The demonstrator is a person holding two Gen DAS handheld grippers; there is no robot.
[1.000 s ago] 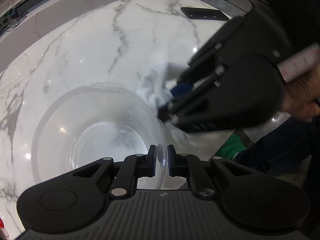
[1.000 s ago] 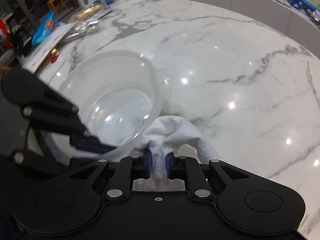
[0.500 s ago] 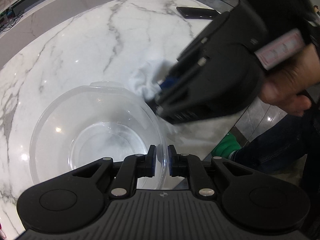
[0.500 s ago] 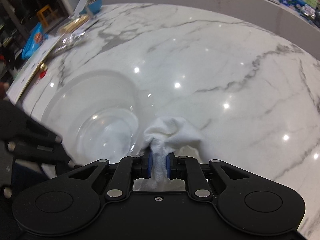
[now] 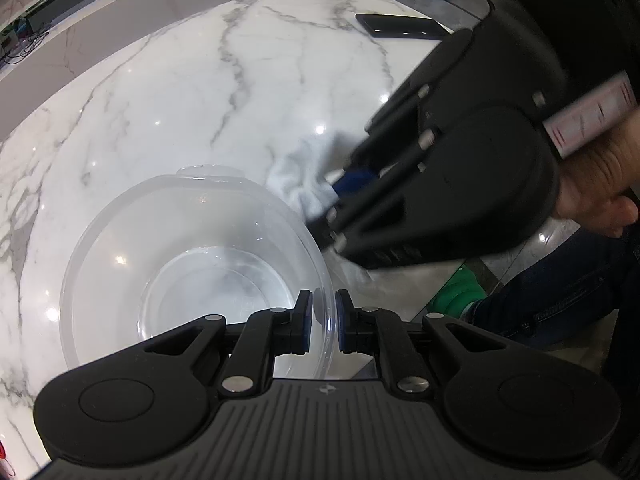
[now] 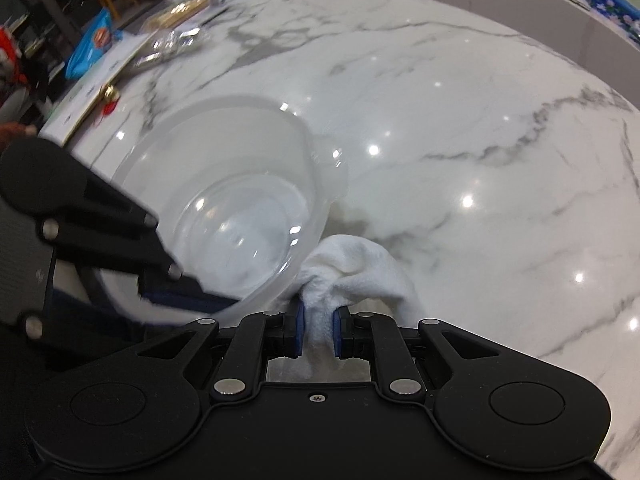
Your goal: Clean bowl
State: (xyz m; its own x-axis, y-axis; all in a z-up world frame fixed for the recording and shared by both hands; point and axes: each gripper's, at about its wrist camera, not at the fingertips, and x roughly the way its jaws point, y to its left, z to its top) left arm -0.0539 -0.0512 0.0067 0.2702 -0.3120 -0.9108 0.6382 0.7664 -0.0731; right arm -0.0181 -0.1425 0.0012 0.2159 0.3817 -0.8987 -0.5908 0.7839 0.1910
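Note:
A clear plastic bowl [image 5: 192, 256] sits near the edge of the white marble table [image 5: 200, 92]. My left gripper [image 5: 321, 322] is shut on the bowl's near rim. My right gripper [image 6: 318, 330] is shut on a white cloth [image 6: 352, 264] and holds it against the outside of the bowl's right wall. In the left wrist view the cloth [image 5: 298, 182] shows just right of the bowl, under the right gripper [image 5: 352, 184]. The bowl [image 6: 224, 220] looks empty in the right wrist view, with the left gripper [image 6: 176, 298] at its lower left.
A black phone [image 5: 402, 26] lies at the table's far right corner. Papers, packets and a blue bag [image 6: 94, 46] lie at the table's far left edge. The table edge runs close under both grippers, with the person's leg [image 5: 560, 292] beyond it.
The right gripper with the cloth rose and drew back from the bowl, then came down again beside the bowl's right wall. The left gripper kept its hold on the rim.

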